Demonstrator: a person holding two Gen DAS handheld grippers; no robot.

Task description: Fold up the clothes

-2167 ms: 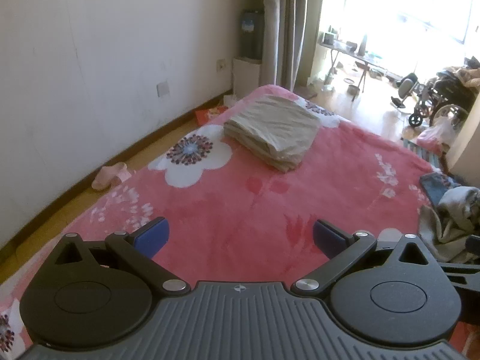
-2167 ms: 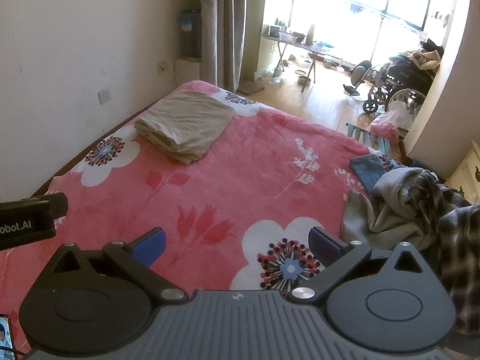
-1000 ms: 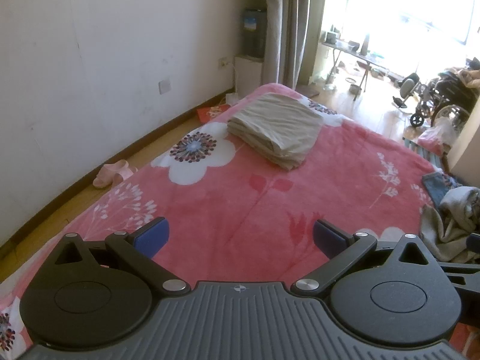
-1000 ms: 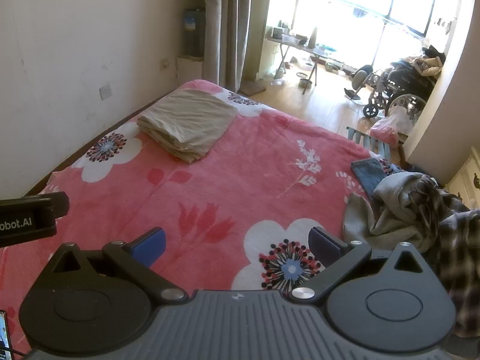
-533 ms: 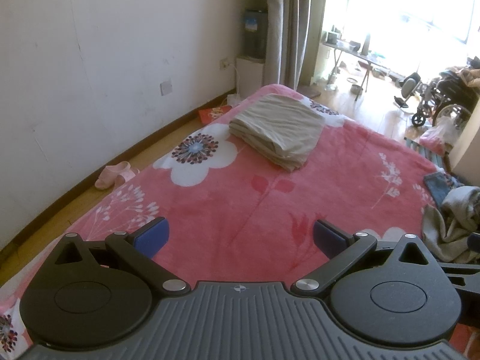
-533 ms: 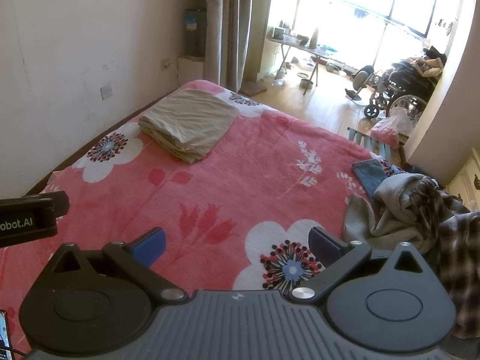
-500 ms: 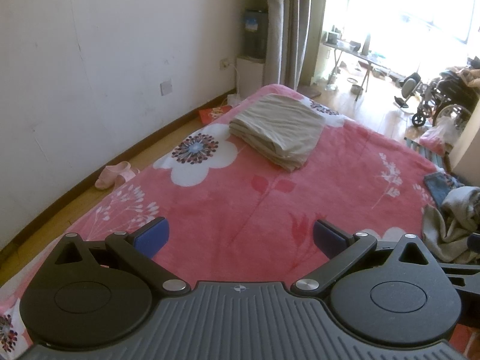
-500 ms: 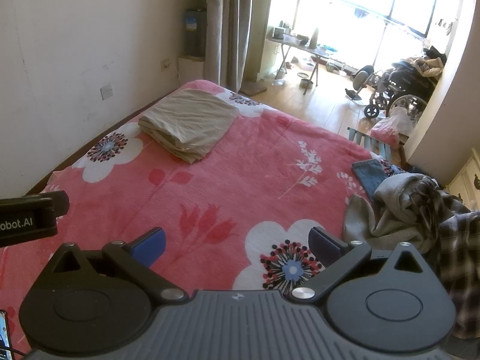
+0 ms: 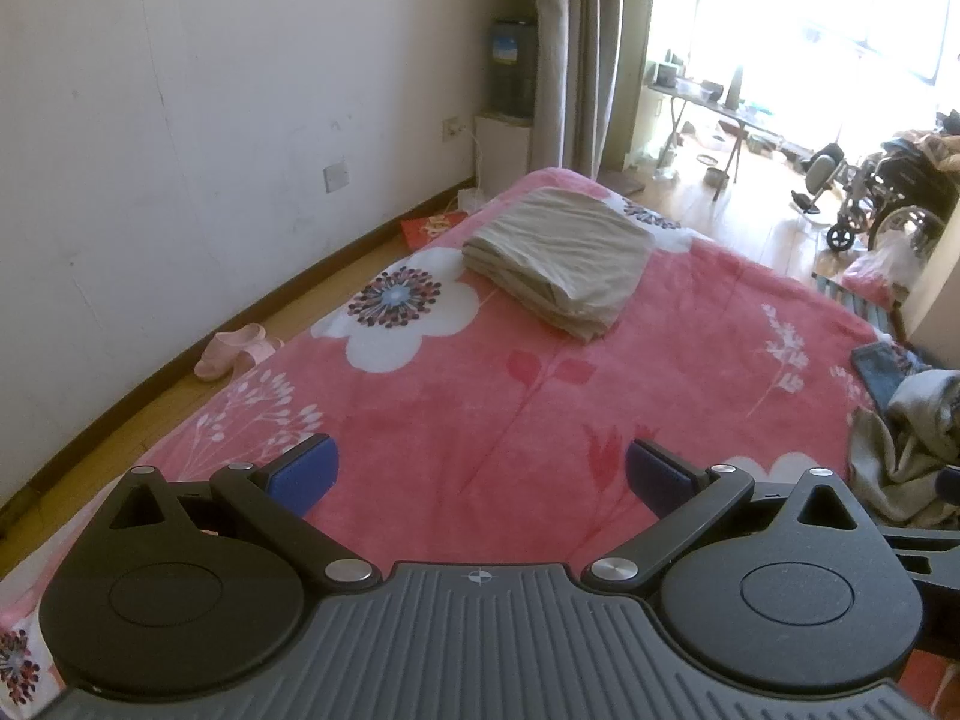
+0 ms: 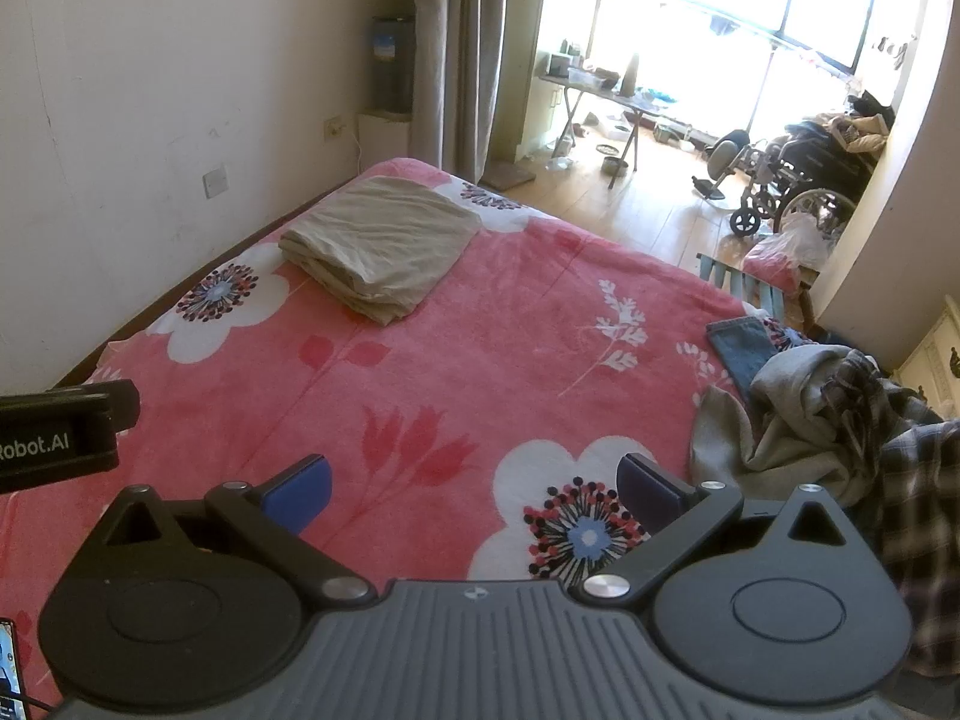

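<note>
Progress check: one item looks done, the rest not started.

Left gripper (image 9: 480, 471) hangs above the bed (image 9: 492, 414), jaws spread wide, nothing between the blue pads (image 9: 303, 471). Right gripper (image 10: 474, 489) same: spread, empty, over the pink floral blanket (image 10: 456, 360). Neither touches any fabric.

Done, as far as I can judge: folded beige cloth (image 9: 558, 261), a neat squared stack lying flat on the bed well ahead of the left gripper, slightly to its right. From the right wrist view the same stack (image 10: 378, 243) sits far ahead and to the left. Layered edges are visible on the near side; how many pieces are in it I can't tell.

Left to do: pile of unfolded clothes (image 10: 840, 420) just to the right of the right gripper, at the bed edge. I can make out a grey garment (image 10: 774, 420), something plaid (image 10: 918, 492) and a piece of denim (image 10: 741, 348) further ahead of the heap. All crumpled and overlapping, so count unclear. From the left wrist view only the pile's edge (image 9: 900, 450) shows, far right.

Judgement: between items. Next step is likely a right gripper reach into the heap to pull one garment onto the open blanket area ahead of both grippers, which has room to spread it flat.
</note>
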